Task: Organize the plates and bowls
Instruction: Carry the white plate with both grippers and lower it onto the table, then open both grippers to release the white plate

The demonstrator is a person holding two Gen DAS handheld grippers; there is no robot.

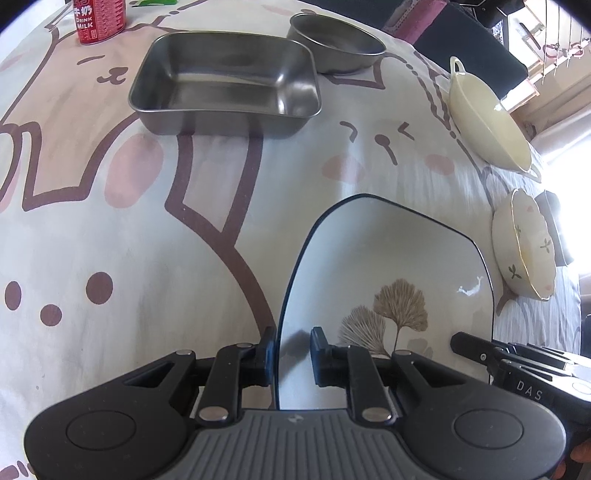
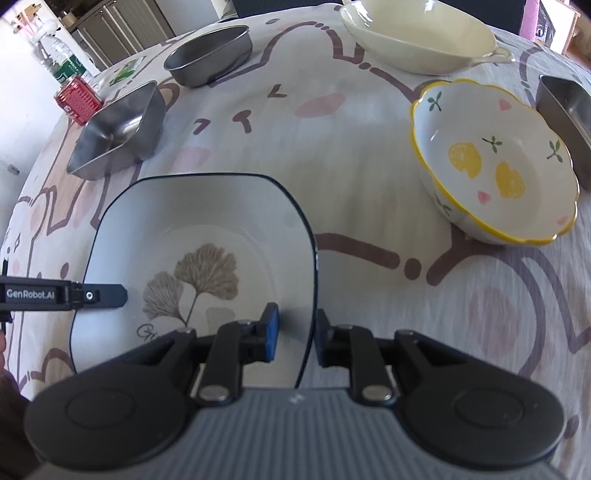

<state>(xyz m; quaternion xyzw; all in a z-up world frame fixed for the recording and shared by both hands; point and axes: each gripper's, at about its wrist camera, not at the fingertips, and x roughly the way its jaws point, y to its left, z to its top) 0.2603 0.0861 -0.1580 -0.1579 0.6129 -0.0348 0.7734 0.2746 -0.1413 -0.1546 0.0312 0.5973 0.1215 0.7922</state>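
- Nearest to us, our left gripper (image 1: 292, 350) straddles the left edge of the square plate (image 1: 388, 266); one pad sits outside the rim, the other over the plate face, with a visible gap on the inner side, so we read the jaws as released, not clamping.
- Our right gripper (image 2: 297, 338) straddles the opposite edge of the same plate, and there too daylight shows between each pad and the rim: loose, holding nothing.
- That plate, white with a dark rim and a leaf print, lies flat on the patterned tablecloth (image 1: 129, 240), between both grippers.
- Further out stand a flowered bowl (image 2: 495, 166) to the right of the plate, a cream handled dish (image 2: 417, 40) beyond it, a steel rectangular tray (image 1: 225, 92) and a round steel bowl (image 1: 336, 42) at the far side, and a second steel tray (image 2: 565, 110) at the right edge.
- A red milk can (image 1: 99, 18) stands at the far left corner.
- We judge the plate is either just set down or about to be gripped; we cannot tell which.
- Next, we would either pinch both rims evenly to lift it level, or back both grippers straight off and go for a bowl, taking care not to drag the plate.
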